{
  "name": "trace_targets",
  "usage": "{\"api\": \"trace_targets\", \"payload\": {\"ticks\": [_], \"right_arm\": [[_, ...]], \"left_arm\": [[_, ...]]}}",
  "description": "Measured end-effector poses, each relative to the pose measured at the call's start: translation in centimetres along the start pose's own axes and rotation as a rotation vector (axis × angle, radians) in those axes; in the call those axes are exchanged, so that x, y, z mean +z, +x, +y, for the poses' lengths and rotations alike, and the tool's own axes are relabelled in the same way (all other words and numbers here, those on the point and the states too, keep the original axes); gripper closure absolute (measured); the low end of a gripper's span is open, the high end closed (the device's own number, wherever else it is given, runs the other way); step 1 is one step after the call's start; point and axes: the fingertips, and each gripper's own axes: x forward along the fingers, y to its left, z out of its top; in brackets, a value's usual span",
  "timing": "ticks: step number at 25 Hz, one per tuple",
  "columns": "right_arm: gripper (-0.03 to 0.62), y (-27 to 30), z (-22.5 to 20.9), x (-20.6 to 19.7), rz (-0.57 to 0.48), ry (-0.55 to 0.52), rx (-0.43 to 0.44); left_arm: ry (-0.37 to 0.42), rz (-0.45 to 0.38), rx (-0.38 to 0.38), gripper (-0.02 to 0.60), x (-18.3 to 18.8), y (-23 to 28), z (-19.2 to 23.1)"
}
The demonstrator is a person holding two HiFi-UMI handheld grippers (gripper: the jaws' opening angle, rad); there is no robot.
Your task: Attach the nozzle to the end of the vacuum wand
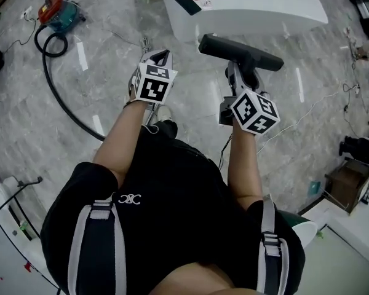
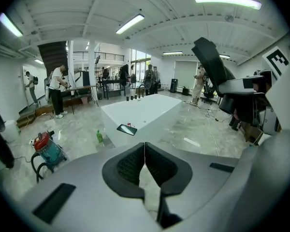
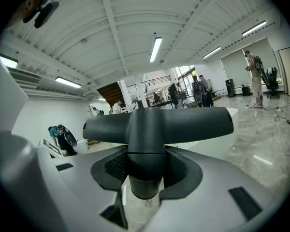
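Right claw [image 3: 146,170] is closed on the nozzle [image 3: 157,124], its pads clamped on either side of the round neck. The wide T-shaped head stands crosswise just beyond the fingertips. Gripping the neck rather than the head looks deliberate: the bar stays clear of the jaws. The socket end of the neck pokes back between the jaws towards the camera, so it faces the person rather than outwards. My guess is that the nozzle will have to be turned before it can be slid onto a tube.

Left claw [image 2: 145,163] is shut with nothing in it, the pads meeting along a thin seam. It is held out at about the same level as the right one, near it but not touching. It is probably kept free to take hold of the wand and steady it for the join.

Farther out, the head view shows a black hose [image 1: 61,100] curving across the marble floor [image 1: 190,121] from the red and teal vacuum [image 1: 58,11], well apart from both claws. I cannot pick out the wand with any certainty, so the join has not begun. Beyond the nozzle stands a white desk [image 1: 264,8] with a phone [image 1: 187,3] on it.
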Motion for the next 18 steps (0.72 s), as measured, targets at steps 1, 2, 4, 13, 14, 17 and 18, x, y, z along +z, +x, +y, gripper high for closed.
{"api": "trace_targets", "payload": {"ticks": [1, 2, 4, 13, 14, 17, 18], "right_arm": [[0.411, 1.2, 0.0, 0.2, 0.001, -0.005, 0.012], [0.411, 2.3, 0.0, 0.4, 0.0, -0.013, 0.024], [0.411, 4.7, -0.2, 0.4, 0.006, -0.029, 0.044], [0.411, 14.5, -3.2, -6.8, 0.22, 0.042, 0.105], [0.411, 15.9, -3.6, -8.0, 0.24, 0.044, 0.12], [0.411, 20.7, -4.3, -12.6, 0.297, 0.034, 0.182], [0.411, 22.2, -4.4, -14.3, 0.314, 0.026, 0.208]], "left_arm": [[-0.009, 0.015, -0.002, 0.571, 0.0, 1.1, 0.6], [-0.017, 0.032, -0.003, 0.571, -0.2, 2.2, 1.1], [-0.036, 0.072, 0.0, 0.571, -1.1, 4.4, 2.2], [-0.177, 0.298, 0.012, 0.569, -11.5, 11.6, 4.7], [-0.194, 0.306, 0.008, 0.569, -12.9, 12.8, 5.0], [-0.203, 0.343, 0.024, 0.569, -18.3, 16.9, 5.9], [-0.202, 0.364, 0.036, 0.568, -20.7, 18.3, 6.2]]}}
